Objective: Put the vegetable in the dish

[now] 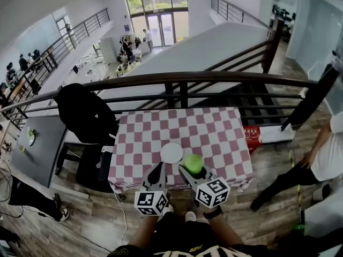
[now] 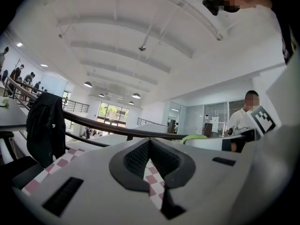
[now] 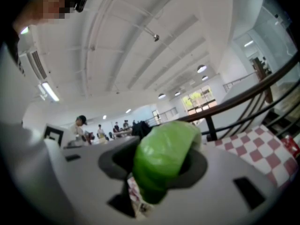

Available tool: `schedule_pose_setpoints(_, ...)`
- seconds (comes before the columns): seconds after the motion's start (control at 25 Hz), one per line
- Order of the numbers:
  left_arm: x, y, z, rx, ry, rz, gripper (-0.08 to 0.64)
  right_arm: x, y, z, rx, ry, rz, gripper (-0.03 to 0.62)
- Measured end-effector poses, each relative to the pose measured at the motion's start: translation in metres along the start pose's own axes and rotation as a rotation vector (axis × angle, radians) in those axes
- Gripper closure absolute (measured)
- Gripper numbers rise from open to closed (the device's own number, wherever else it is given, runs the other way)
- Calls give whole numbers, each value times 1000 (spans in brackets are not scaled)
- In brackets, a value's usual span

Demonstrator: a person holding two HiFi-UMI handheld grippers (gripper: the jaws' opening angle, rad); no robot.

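Green veg clamped in R claw, near white dish; L claw closed, empty.

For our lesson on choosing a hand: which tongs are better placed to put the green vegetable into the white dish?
Right. The right tongs grip the green vegetable, held close beside the white dish; the left tongs are shut and empty.
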State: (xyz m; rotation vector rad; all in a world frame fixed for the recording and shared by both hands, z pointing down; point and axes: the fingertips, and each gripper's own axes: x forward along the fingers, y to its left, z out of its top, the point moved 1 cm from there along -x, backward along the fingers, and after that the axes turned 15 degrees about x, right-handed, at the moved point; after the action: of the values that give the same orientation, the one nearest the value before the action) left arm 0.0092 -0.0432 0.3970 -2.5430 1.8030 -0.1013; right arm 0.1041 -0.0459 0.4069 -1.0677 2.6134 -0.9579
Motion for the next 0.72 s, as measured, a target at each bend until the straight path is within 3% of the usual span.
schedule_pose_setpoints(0.2,30,16,5,-6,-20,-67,543,15,-12,16,-27,-12,-49,410)
schedule_pose_setpoints(0.52,69,18,0,32,-15,-136,543,26,-62,39,39,-27,-130,408)
schedule_pose_setpoints(0.72,58,62,-23,-11,-13,-153,543,54,-54,14,23,1,-172,408)
